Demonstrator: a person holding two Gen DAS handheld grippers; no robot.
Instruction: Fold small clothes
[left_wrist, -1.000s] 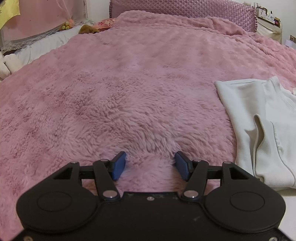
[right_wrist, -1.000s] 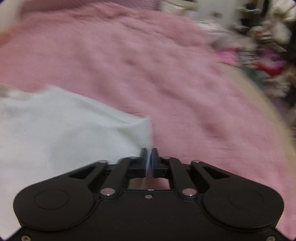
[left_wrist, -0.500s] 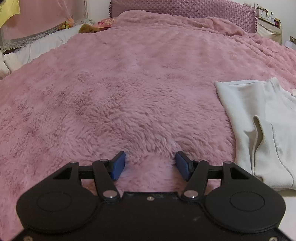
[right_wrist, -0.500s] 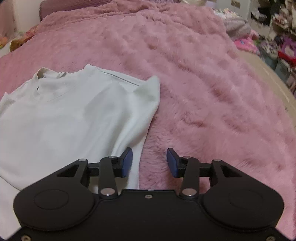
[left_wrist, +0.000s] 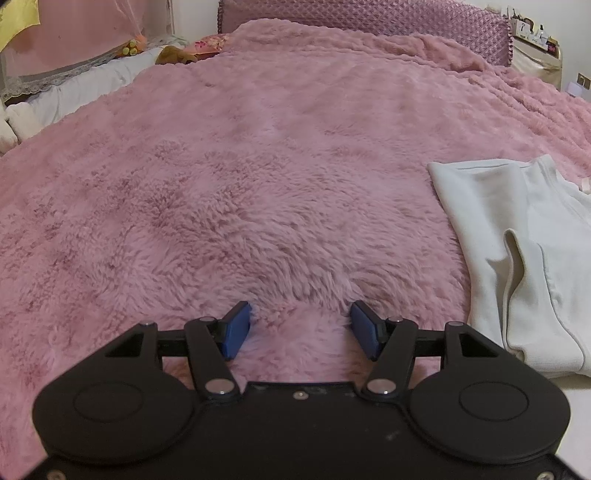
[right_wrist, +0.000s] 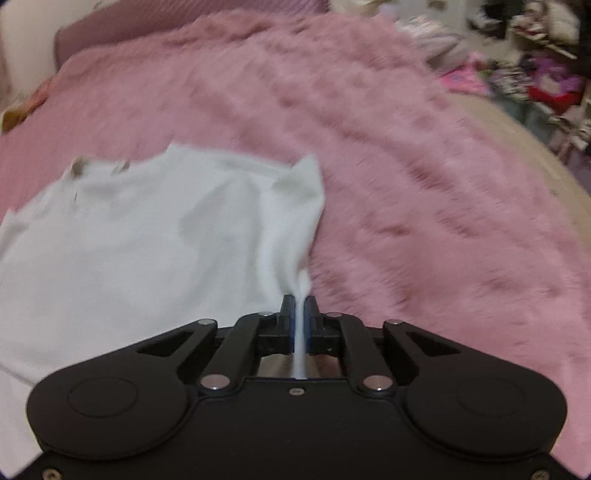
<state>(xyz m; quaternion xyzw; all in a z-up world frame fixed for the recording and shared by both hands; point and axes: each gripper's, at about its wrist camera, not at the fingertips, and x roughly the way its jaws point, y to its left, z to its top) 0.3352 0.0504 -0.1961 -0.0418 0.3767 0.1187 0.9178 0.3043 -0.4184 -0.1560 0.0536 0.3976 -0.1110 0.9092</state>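
— Jaws on your right gripper (right_wrist: 300, 314)?
— Pressed together on the edge of the white shirt (right_wrist: 147, 236), which lies at centre left of that blurred frame on the pink blanket (right_wrist: 424, 206); the pinched fabric rises in a ridge.
— And your left gripper (left_wrist: 299, 328)?
— Low at bottom centre, level over the blanket, jaws spread and holding nothing. The shirt sits at that frame's right edge.

Dim, warm, even indoor light, soft shadows only. Left wrist view sharp, barrel-bent at edges. Right wrist view motion-blurred throughout: white shirt (right_wrist: 147, 236) overexposed, detail washed out, clutter (right_wrist: 532, 70) at upper right smeared, corners vignetted dark
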